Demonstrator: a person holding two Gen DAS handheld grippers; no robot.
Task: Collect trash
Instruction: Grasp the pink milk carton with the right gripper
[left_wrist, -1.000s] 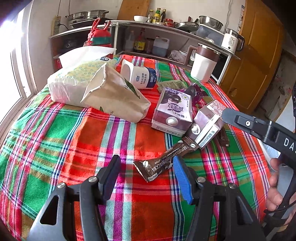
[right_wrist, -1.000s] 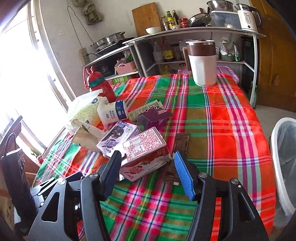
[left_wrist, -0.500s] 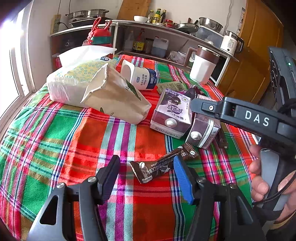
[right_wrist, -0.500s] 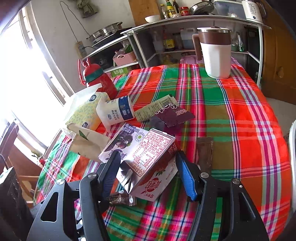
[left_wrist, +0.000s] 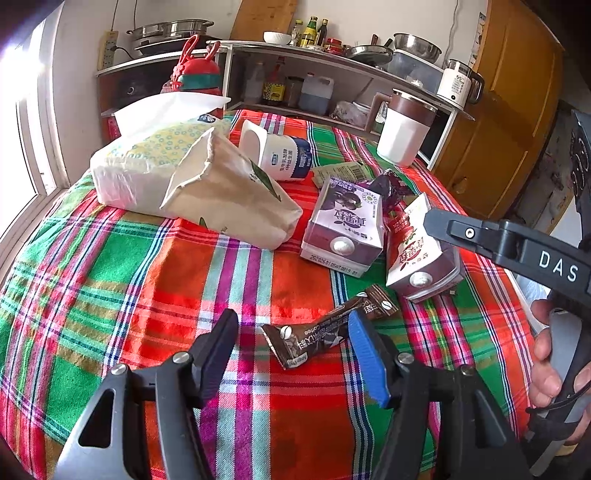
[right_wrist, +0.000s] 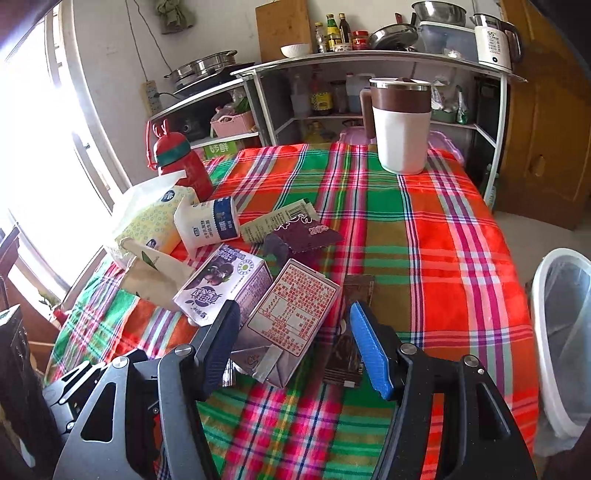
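Observation:
Trash lies on a plaid-clothed table (left_wrist: 110, 280). My left gripper (left_wrist: 291, 339) is open just above the cloth, with a brown coffee sachet (left_wrist: 325, 328) lying between its fingers. My right gripper (right_wrist: 291, 332) is open around a red-and-white drink carton (right_wrist: 291, 317), which also shows in the left wrist view (left_wrist: 417, 251); the jaws stand apart from its sides. A purple drink carton (left_wrist: 343, 225) lies beside it. A white yogurt cup (left_wrist: 280, 155), a dark red wrapper (right_wrist: 303, 236) and a flat brown wrapper (right_wrist: 351, 332) lie nearby.
A beige paper bag (left_wrist: 229, 192) and a tissue pack (left_wrist: 147, 158) lie at the left. A red bottle (right_wrist: 181, 162) and a white jug (right_wrist: 400, 125) stand at the back. A white bin (right_wrist: 561, 332) stands off the table's right edge. Shelves stand behind.
My right gripper has moved forward over the red-and-white carton, which now sits between its fingers. My left gripper stayed over the coffee sachet.

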